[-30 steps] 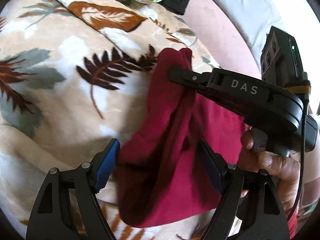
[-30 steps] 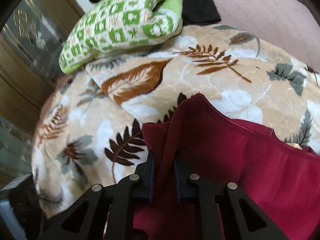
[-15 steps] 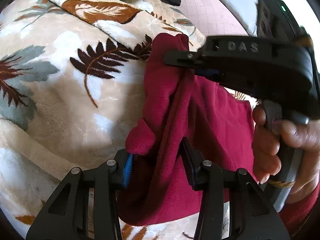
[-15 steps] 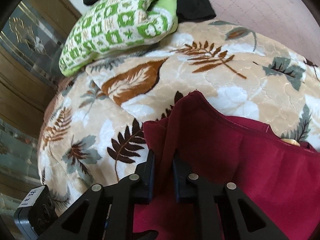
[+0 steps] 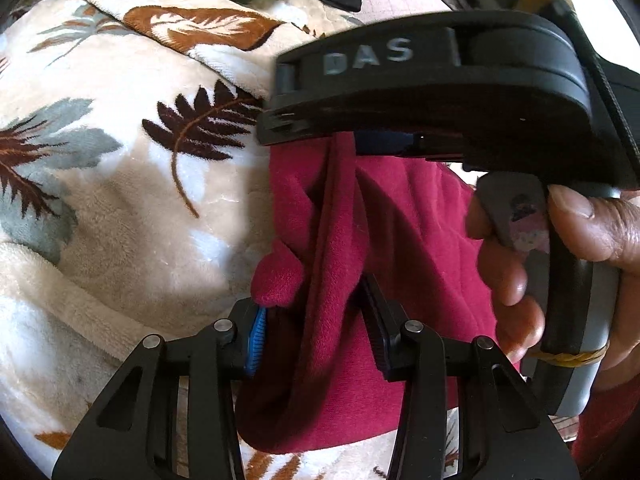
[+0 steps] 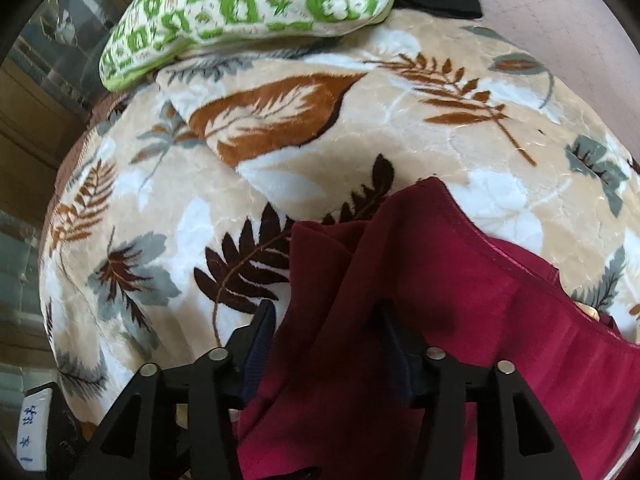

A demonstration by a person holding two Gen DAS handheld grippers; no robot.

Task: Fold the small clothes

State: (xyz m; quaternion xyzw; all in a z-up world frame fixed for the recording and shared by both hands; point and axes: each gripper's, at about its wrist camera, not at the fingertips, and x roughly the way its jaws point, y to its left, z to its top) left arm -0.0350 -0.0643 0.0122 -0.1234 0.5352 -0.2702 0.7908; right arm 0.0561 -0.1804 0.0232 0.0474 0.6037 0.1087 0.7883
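Left wrist view: left gripper [image 5: 312, 320] is pinching the maroon garment [image 5: 344, 240]; right gripper [image 6: 326, 334], jaws just opening, is hiding the cloth's 6 o'clock edge.

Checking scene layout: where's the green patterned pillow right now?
The green patterned pillow lies at the top of the right wrist view, on the far edge of the leaf-print blanket, beyond the maroon garment.

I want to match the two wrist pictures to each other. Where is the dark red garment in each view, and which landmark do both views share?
Left wrist view: the dark red garment hangs in the centre, bunched between the left gripper fingers, under the right gripper.
Right wrist view: the garment fills the lower centre and right, around the right gripper.
Shared landmark: the dark brown fern leaf on the blanket, left of the garment.
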